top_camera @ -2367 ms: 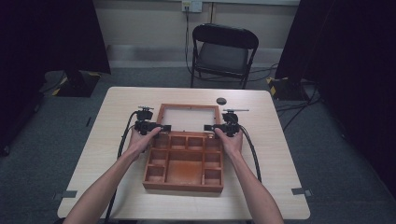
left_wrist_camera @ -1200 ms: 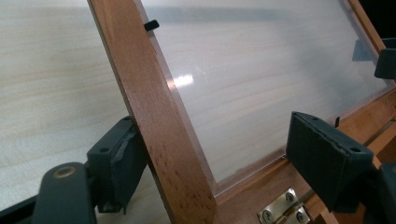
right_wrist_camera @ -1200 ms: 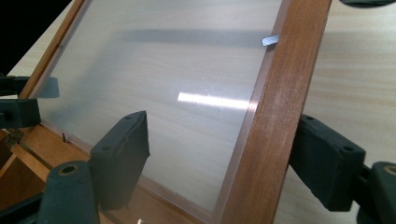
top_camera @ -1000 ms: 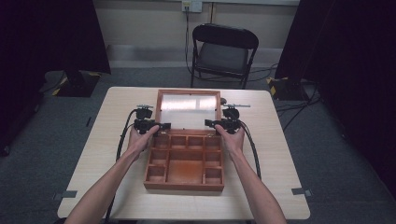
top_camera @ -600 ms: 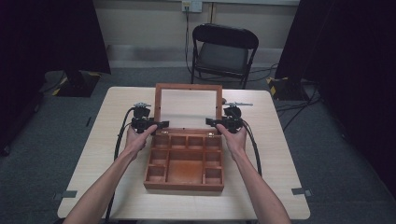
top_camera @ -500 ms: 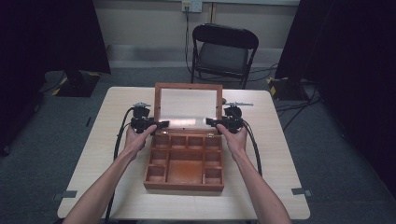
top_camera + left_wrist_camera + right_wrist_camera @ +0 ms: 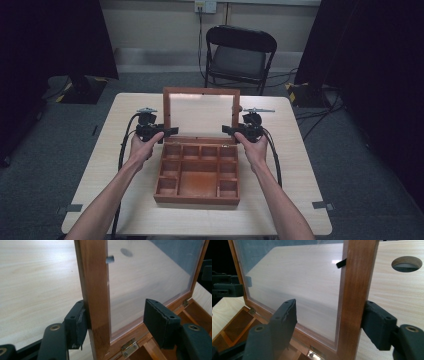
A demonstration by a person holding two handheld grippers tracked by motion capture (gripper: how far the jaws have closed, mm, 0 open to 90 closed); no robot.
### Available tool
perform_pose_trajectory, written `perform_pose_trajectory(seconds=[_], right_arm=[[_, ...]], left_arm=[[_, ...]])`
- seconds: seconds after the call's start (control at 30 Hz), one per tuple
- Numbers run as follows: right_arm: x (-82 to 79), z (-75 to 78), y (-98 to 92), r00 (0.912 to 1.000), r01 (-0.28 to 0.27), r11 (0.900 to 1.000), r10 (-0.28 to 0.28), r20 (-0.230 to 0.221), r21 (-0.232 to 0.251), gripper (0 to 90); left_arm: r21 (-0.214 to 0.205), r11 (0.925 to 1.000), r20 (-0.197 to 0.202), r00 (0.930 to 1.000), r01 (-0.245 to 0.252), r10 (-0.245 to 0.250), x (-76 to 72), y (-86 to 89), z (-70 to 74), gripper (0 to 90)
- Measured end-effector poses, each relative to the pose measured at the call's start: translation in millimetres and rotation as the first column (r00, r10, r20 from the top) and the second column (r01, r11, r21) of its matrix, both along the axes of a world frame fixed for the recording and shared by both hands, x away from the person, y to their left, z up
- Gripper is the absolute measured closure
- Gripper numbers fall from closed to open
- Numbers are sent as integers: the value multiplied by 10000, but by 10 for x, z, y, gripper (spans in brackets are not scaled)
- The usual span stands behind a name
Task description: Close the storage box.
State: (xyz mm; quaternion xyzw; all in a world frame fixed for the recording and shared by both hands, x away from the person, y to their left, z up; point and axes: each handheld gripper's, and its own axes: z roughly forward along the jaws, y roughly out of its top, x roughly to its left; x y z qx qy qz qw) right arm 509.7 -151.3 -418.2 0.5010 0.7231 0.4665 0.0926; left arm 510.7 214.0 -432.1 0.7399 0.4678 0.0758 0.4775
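- Box [image 7: 198, 172]: wooden, with open compartments, at the middle of the counter [image 7: 115, 150]; nothing can be made out inside any compartment.
- Lid [image 7: 201, 114]: a wooden frame around a clear pane, standing near upright on hinges at the box's far edge.
- Left gripper [image 7: 162, 131]: at the lid's left stile, low down near the hinge. In the left gripper view the gripper [image 7: 117, 320] straddles the stile [image 7: 96, 297]; the outer jaw touches the stile's outer edge, and the inner jaw stands apart in front of the pane. Jaws wide, not clamped.
- Right gripper [image 7: 234, 131]: at the lid's right stile, level with the left one. In the right gripper view the gripper [image 7: 329, 320] straddles the stile [image 7: 354, 297]; the outer jaw touches the wood, the inner jaw stands clear of the pane. Jaws wide, not clamped.
- Hinge [image 7: 129, 348]: brass, partly cut off at the bottom edge, just below the lid.
- Hole [image 7: 407, 264]: round, in the counter beyond the lid; seen through the pane it is only a dark blur.
- Chair [image 7: 241, 55]: beyond the counter, behind the lid.
- Surround: dark on both sides of the box's counter; details there cannot be made out.
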Motion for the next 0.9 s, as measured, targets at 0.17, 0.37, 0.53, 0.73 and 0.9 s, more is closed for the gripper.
perform_pose_trajectory(seconds=[0.17, 0.37, 0.53, 0.73, 0.9], right_arm=[[-54, 66, 3, 9997, -30, 10000, 32, 246, -73, 341], [-75, 73, -23, 9993, -30, 10000, 34, 371, -90, 395], [-86, 97, -41, 9994, -109, 9999, 106, 319, 90, 404], [-120, 137, -69, 9990, -241, 9995, 234, 369, 186, 415], [-133, 156, -68, 9985, -369, 9992, 363, 412, 136, 408]], left_arm=[[-141, 9999, 86, 9999, 98, -96, -32, 19, 63, 384], [-271, 9996, 181, 9998, 104, -99, -43, 61, 93, 429], [-373, 9992, 229, 9996, 146, -138, -56, 77, 117, 438], [-671, 9976, 458, 9989, 166, -135, -84, 94, 192, 447], [-823, 9964, 606, 9980, 204, -155, -108, 131, 238, 490]])
